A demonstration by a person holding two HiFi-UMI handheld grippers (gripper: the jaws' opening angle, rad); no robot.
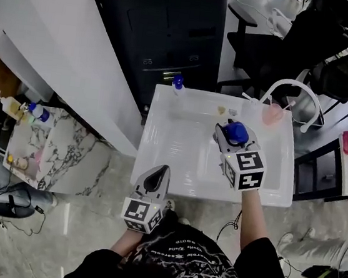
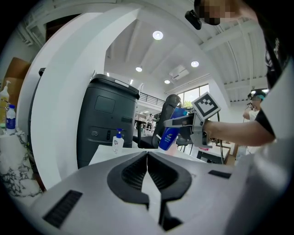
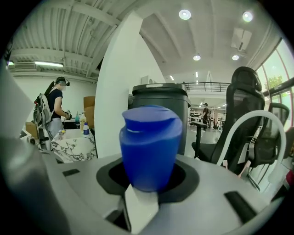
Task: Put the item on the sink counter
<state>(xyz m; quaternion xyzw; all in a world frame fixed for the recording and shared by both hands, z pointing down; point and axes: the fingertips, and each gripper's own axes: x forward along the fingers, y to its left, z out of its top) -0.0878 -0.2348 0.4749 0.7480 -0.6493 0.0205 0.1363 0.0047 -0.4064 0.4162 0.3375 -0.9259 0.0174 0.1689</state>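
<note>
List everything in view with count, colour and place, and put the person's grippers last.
white sink counter: one, white, centre, in front of the person
blue plastic bottle: one, blue, held above the counter's right half
small pump bottle with blue top: one, pale with blue pump, counter's far edge, left
curved white tap: one, white, counter's far right corner
translucent pink cup: one, pink, beside the tap
tall dark bin: one, dark grey, behind the counter
black office chairs: two, black, far right
marble-patterned table: one, white with dark veins, left, carrying bottles
left gripper: one, grey, counter's near edge, jaws shut, empty
right gripper: one, grey, jaws shut on the blue bottle
</note>
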